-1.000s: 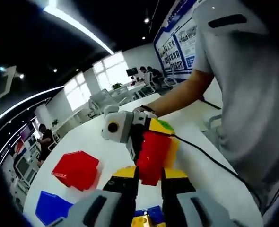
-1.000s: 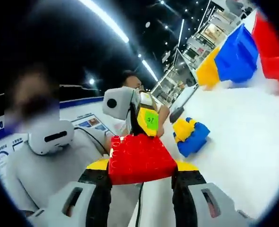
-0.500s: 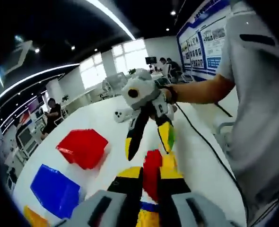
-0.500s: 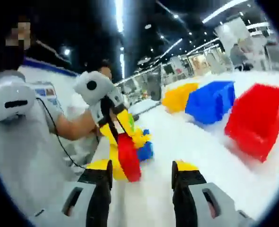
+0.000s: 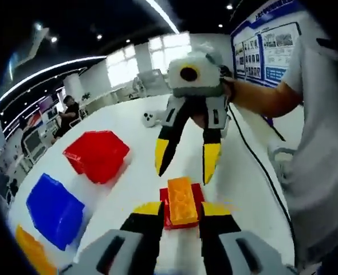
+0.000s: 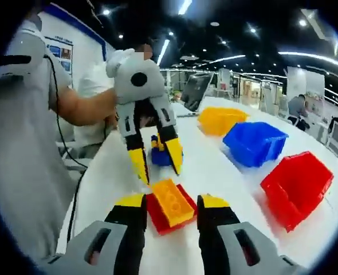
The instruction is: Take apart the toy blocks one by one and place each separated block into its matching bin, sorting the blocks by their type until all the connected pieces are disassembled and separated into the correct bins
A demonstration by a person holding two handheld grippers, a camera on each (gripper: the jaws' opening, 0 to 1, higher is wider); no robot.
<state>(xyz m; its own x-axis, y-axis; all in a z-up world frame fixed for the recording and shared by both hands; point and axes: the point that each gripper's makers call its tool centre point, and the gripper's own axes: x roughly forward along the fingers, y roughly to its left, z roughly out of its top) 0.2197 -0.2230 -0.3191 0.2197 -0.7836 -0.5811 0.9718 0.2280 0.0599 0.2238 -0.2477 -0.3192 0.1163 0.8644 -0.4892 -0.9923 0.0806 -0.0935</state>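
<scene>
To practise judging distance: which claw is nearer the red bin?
Right. The right claw is alongside the red bin; the left claw is toward the row's other end, by the blue bin and orange bin.

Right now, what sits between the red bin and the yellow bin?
The blue bin, seen in the right gripper view, sits between the yellow bin and the red bin.
</scene>
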